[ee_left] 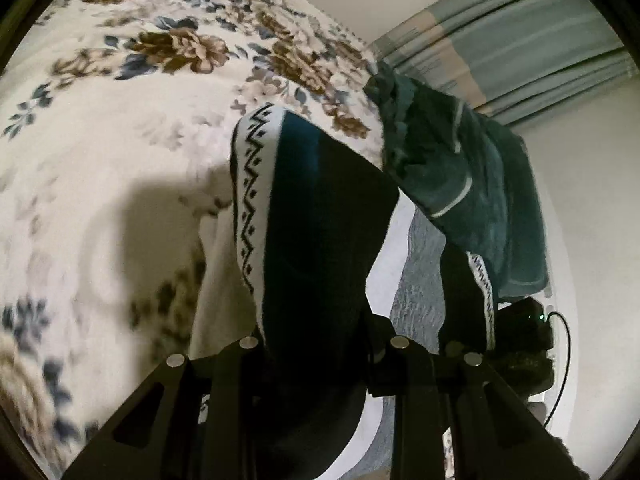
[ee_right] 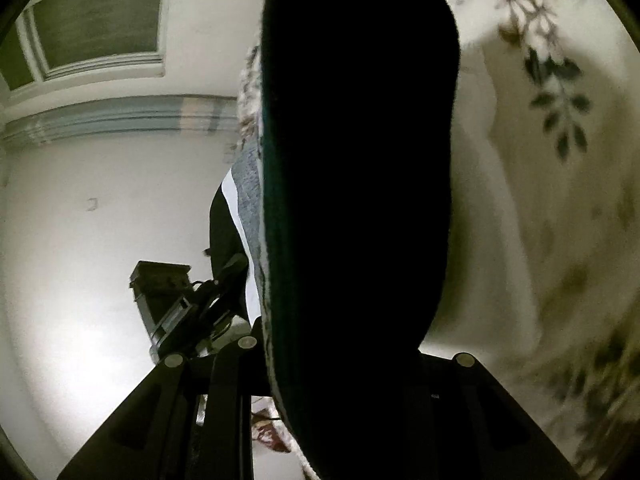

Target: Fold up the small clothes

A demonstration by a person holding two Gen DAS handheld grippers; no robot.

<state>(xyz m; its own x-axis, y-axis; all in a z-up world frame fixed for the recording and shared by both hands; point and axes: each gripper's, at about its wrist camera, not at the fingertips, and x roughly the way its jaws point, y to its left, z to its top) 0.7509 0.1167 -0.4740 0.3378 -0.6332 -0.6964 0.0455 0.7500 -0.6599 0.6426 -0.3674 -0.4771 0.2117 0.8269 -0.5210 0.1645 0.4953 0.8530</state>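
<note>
Starting at the left, the left gripper (ee_left: 320,360) is closed on a dark garment (ee_left: 316,216) with a white zigzag-patterned band, which rises straight ahead of its fingers above the floral bedspread (ee_left: 120,140). The cloth's long axis runs along the gripper's own forward line, so it lies lifted off the bed rather than flat on it. Further right in the left wrist view, a second stretch of the same zigzag trim leads toward the right gripper (ee_left: 520,332), with a teal towel-like cloth (ee_left: 460,168) beyond it. In the right wrist view, the right gripper (ee_right: 352,360) is clamped on the same dark cloth, which fills the centre and hides the fingertips. Both hands appear equally near, each holding an end; the fold seems to depend on bringing those two held ends together over the bedspread.
</note>
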